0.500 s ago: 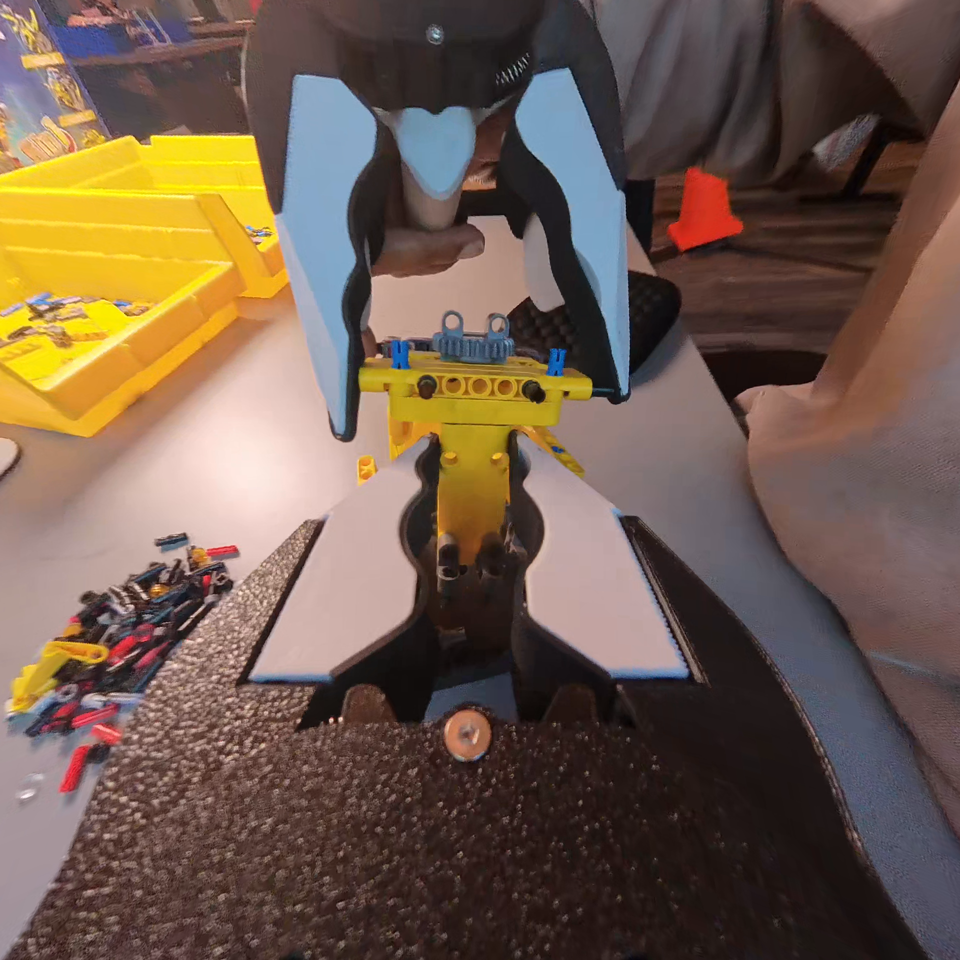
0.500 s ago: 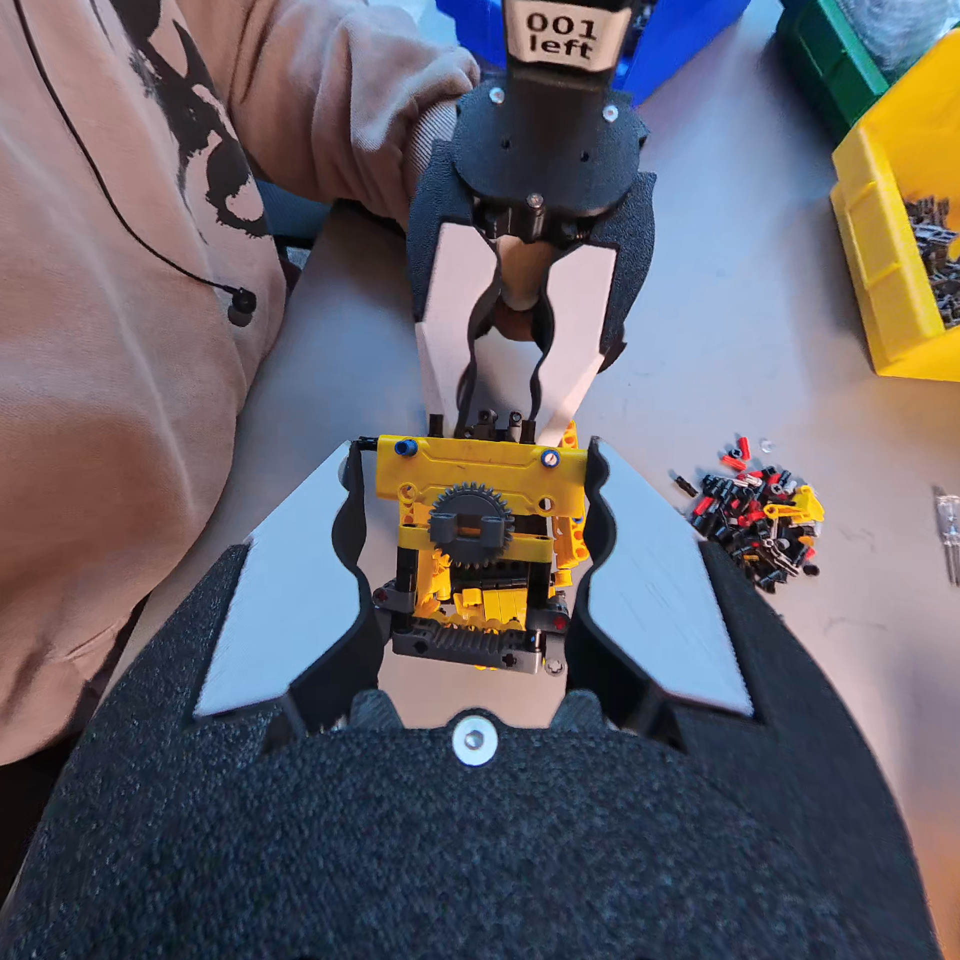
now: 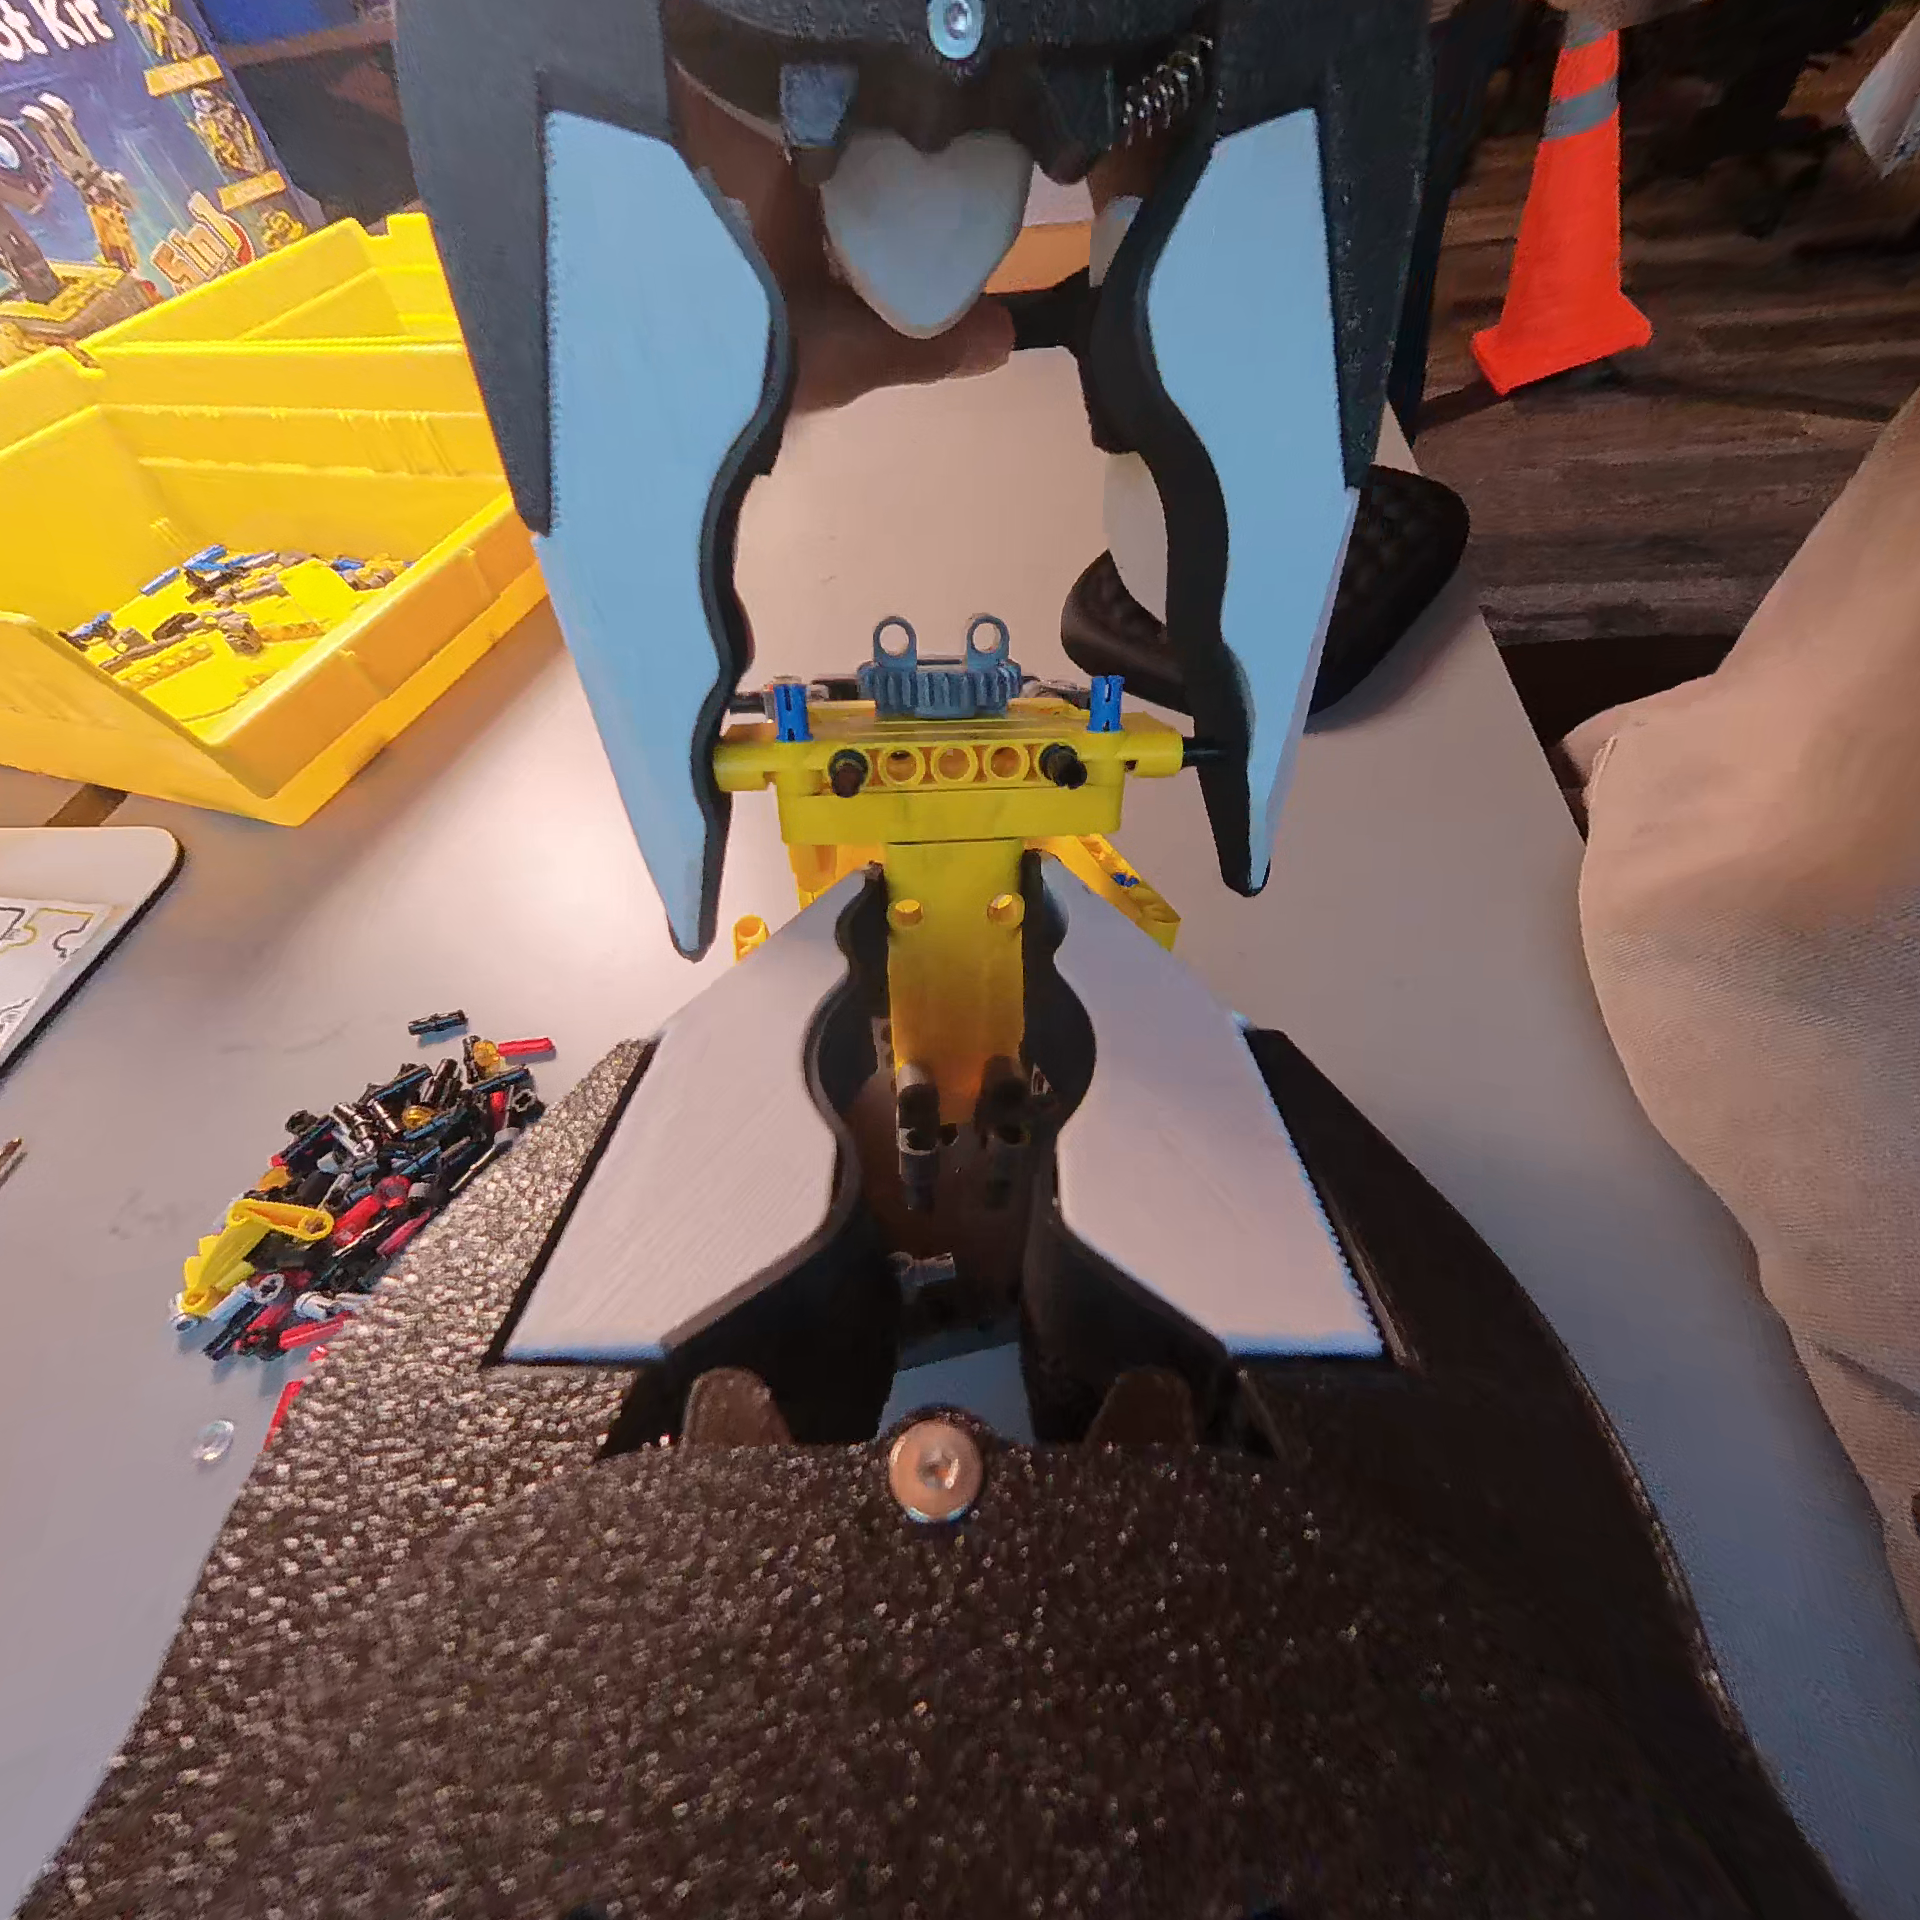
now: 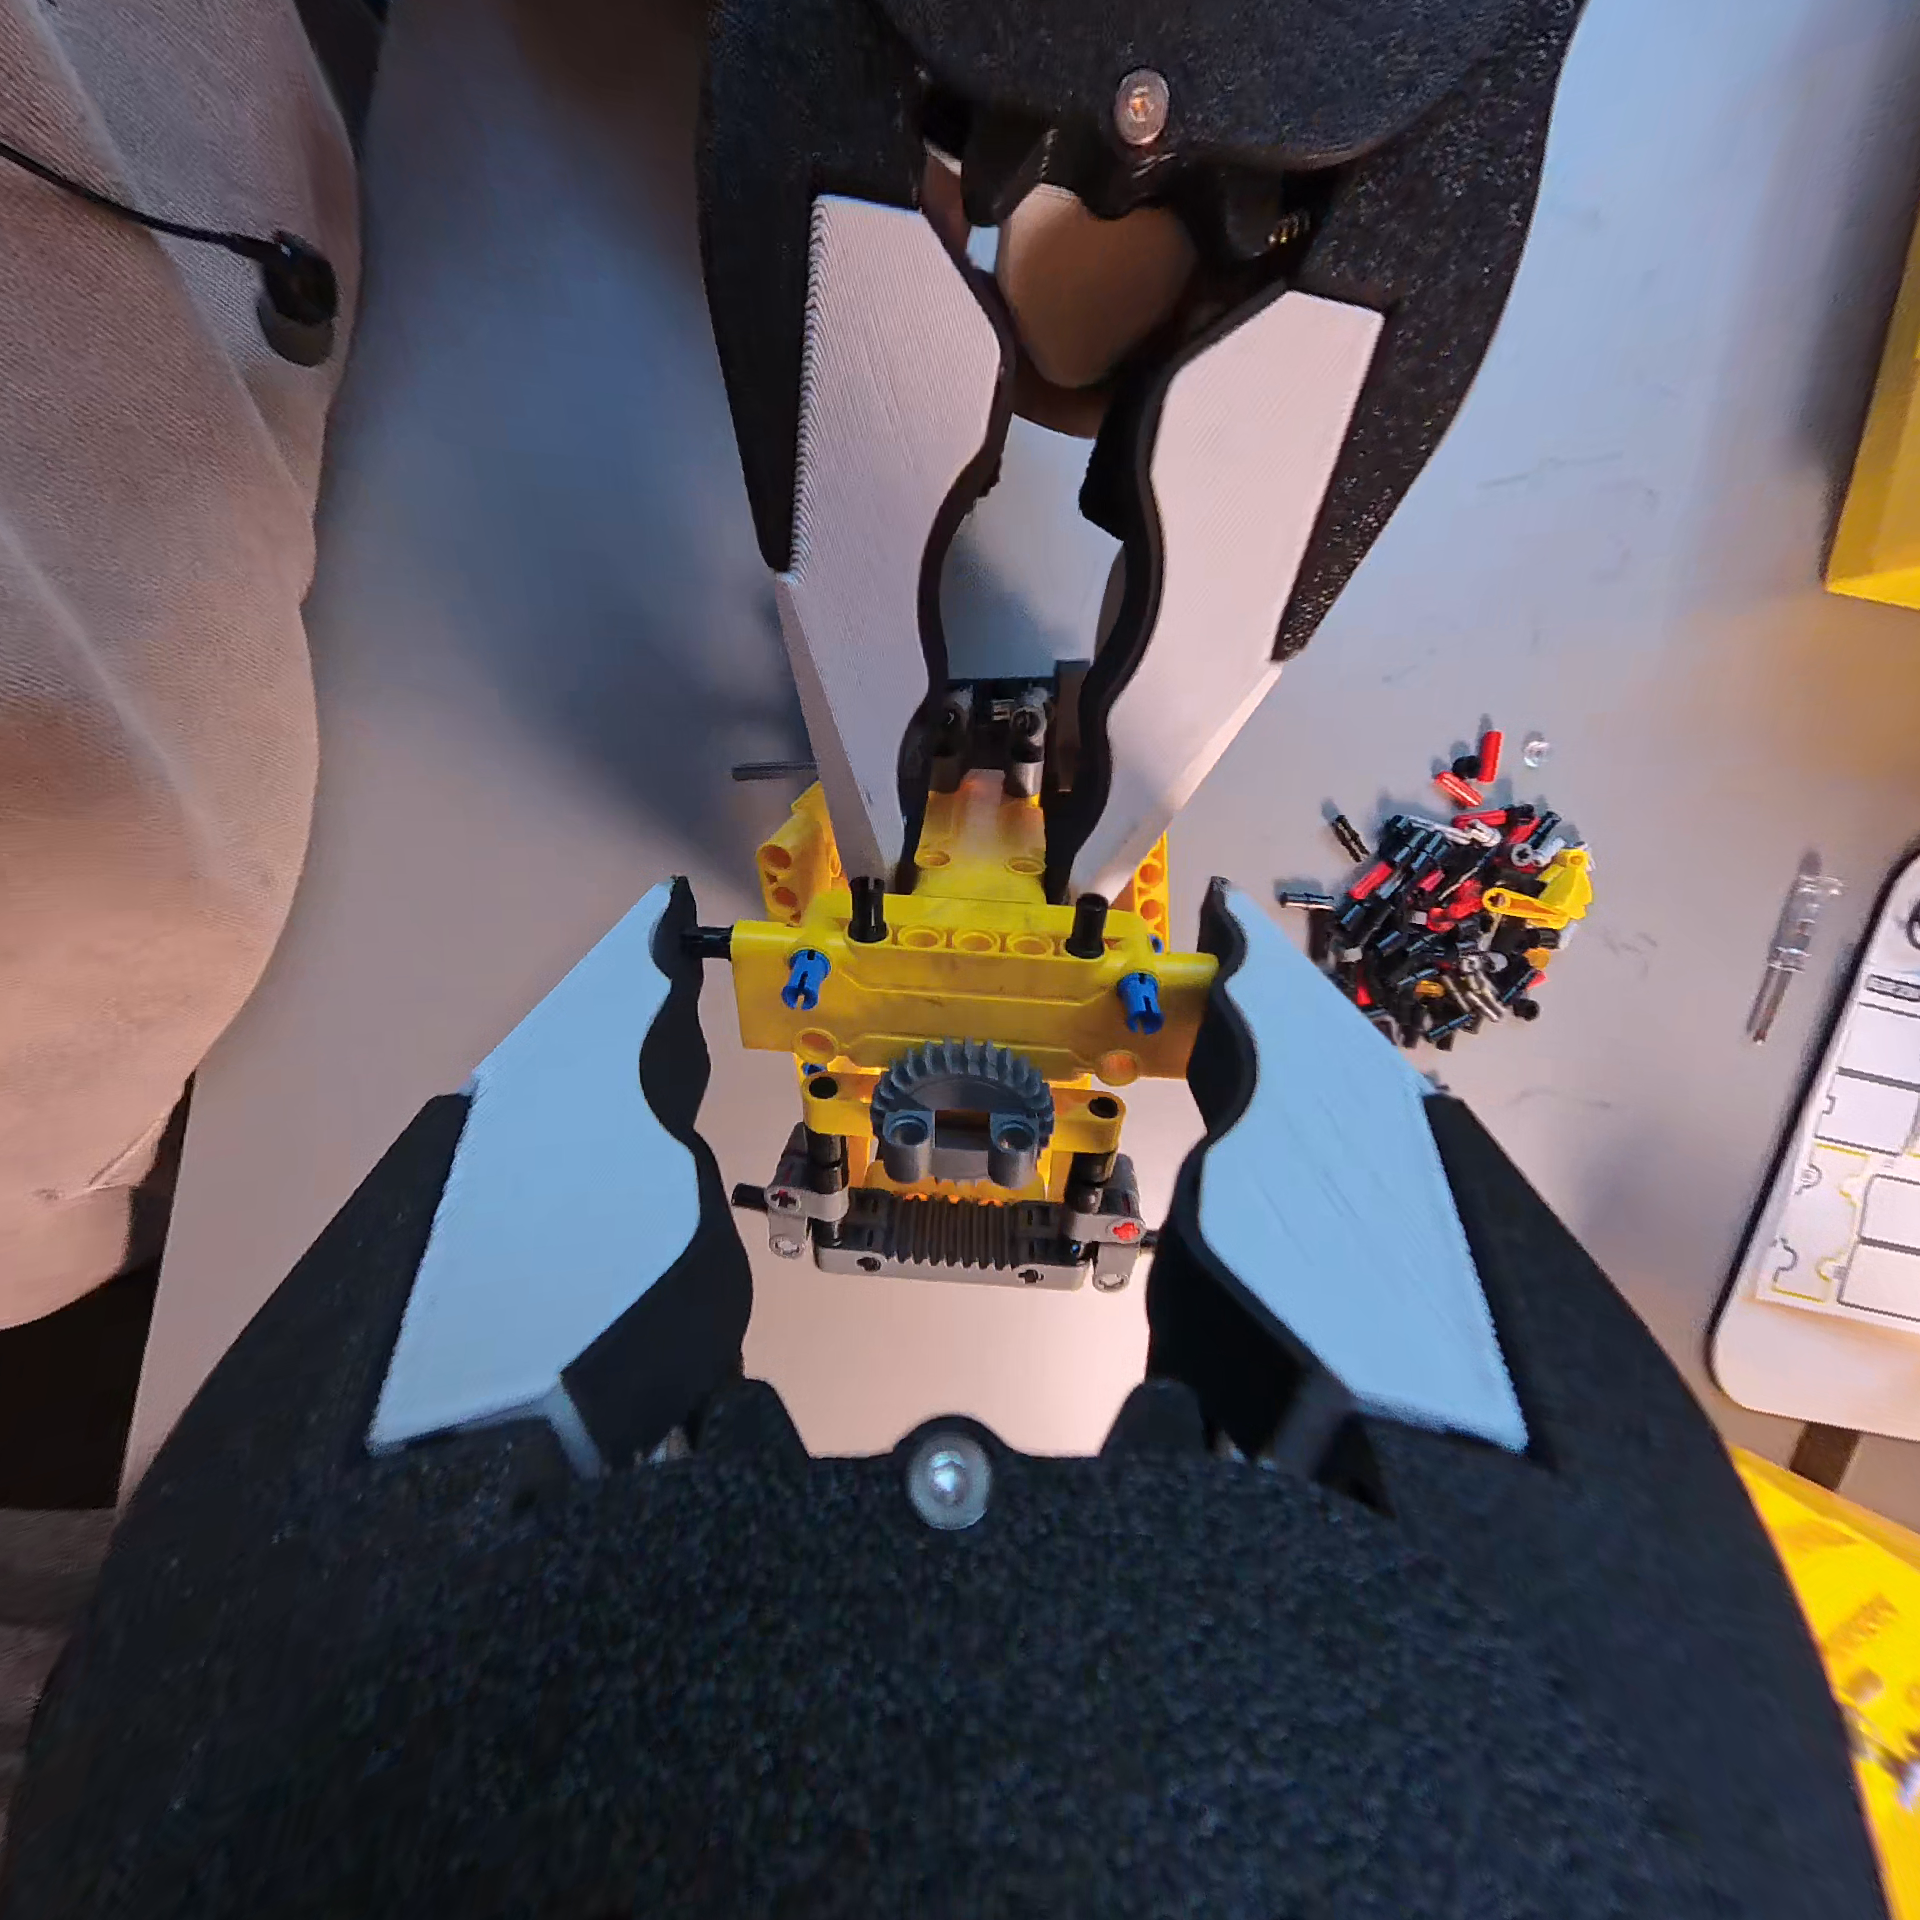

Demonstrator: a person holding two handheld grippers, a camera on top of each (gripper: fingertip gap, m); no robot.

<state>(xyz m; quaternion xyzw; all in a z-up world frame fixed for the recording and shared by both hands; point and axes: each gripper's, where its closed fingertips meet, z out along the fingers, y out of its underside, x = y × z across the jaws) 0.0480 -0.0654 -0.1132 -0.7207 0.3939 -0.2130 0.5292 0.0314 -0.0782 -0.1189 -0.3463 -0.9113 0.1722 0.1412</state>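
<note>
A yellow brick assembly (image 3: 951, 769) with a grey gear (image 4: 961, 1091), a grey toothed rack (image 4: 956, 1242) and blue pins hangs over the grey table (image 3: 416, 883). My left gripper (image 3: 951, 883) is shut on its narrow yellow stem, and it also shows from the front in the right wrist view (image 4: 977, 862). My right gripper (image 4: 945, 925) is open and straddles the wide yellow cross beam (image 4: 966, 987). One finger is against the beam's end, and on the other side only a black pin reaches the finger. The right gripper also shows in the left wrist view (image 3: 966, 909).
A pile of small black, red and yellow pins (image 3: 364, 1174) (image 4: 1455, 914) lies beside the grippers. Yellow parts bins (image 3: 260, 499) stand farther back. A white board with a paper sheet (image 4: 1849, 1143) and a clear rod (image 4: 1792, 935) lie near the pile. A person's beige sleeve (image 3: 1766, 935) borders the table, and an orange cone (image 3: 1569, 208) stands on the floor. Both grippers' tips are close together, under 4 cm apart.
The two grippers have come closer together. The right fingers have spread a little and reach farther past the cross beam. The left gripper keeps its hold on the stem.
</note>
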